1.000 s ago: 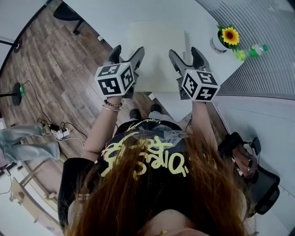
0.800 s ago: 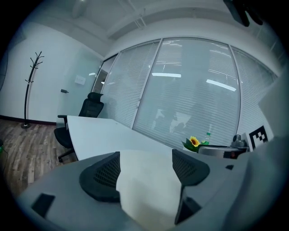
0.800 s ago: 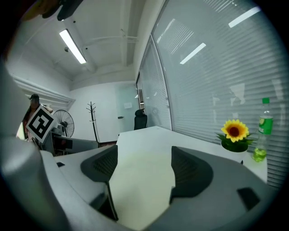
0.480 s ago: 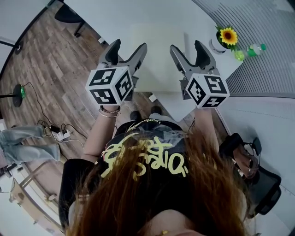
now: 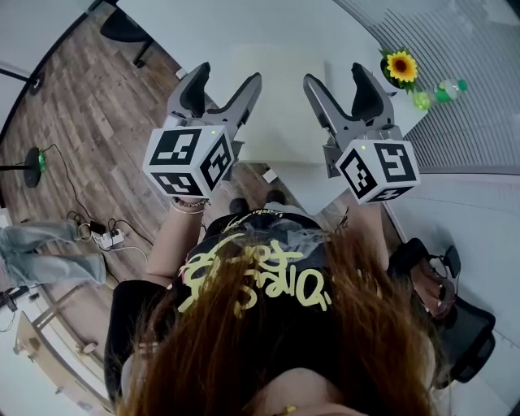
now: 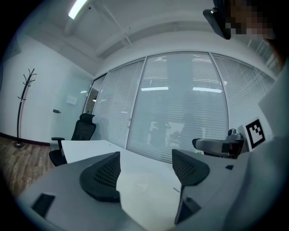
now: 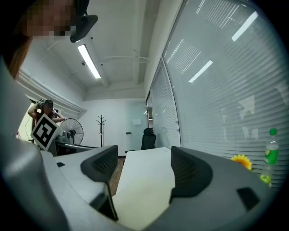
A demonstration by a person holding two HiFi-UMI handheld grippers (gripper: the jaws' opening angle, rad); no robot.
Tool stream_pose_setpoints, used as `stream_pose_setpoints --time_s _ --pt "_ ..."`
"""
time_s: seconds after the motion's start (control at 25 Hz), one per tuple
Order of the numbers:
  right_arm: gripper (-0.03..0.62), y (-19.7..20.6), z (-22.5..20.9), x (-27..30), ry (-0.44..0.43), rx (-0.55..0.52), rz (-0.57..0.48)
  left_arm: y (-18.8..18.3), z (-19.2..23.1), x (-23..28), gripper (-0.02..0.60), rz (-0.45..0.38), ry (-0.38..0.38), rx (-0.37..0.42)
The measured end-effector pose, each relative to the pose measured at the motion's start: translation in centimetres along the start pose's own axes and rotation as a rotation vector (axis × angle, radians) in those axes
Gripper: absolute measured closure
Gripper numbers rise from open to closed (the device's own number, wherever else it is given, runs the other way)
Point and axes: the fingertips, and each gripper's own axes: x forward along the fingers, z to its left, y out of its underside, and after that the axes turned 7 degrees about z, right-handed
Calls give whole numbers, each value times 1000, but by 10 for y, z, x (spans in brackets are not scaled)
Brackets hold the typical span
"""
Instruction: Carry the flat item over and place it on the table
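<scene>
While both tools are held up over the near edge of the white table (image 5: pixel 284 24), the flat item (image 5: pixel 280 122), a pale cream sheet, lies flat on this table at the near edge. Its longer side seems to run away from the person, along the table, and its far corners point to the far end of the table. The left gripper (image 5: pixel 226 75) has its jaws wide apart and nothing is pinched between them; the sheet shows only below the gap. The right gripper (image 5: pixel 335 73) is spread in the same way and also holds nothing. Both hang above the sheet, one over each side of it, and do not touch it. At the right corner of the table stand a sunflower in a white pot (image 5: pixel 404 65) and, just beside it, a green bottle (image 5: pixel 451 87); they are well apart from the sheet. A black office chair (image 5: pixel 122 28) stands at the far end of the table. Left of the table is a wooden floor (image 5: pixel 89 122) with a power strip and cables (image 5: pixel 106 236). Right of the table runs a glass wall with blinds (image 7: pixel 216 99), and beyond the table's far end a coat stand (image 7: pixel 101 131) stands.
</scene>
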Motion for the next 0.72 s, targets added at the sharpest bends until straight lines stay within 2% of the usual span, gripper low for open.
stream_pose_setpoints --time_s 0.12,0.36,0.64,0.68,0.72 --pt "221 -8 4 -3 -12 -10 -21 -4 1 -4 224 -9 -14 23" --pt "221 -20 7 -11 -27 3 -61 -18 2 -14 224 -53 -15 10" --pt "224 -25 16 -14 -72 -10 -54 -29 0 -22 235 -79 -7 21" --pt "228 -26 17 -15 -68 -21 -57 -30 0 -22 242 -83 -6 22" --pt "260 -26 17 -16 -63 -29 -61 -31 -1 -23 251 -87 -7 24"
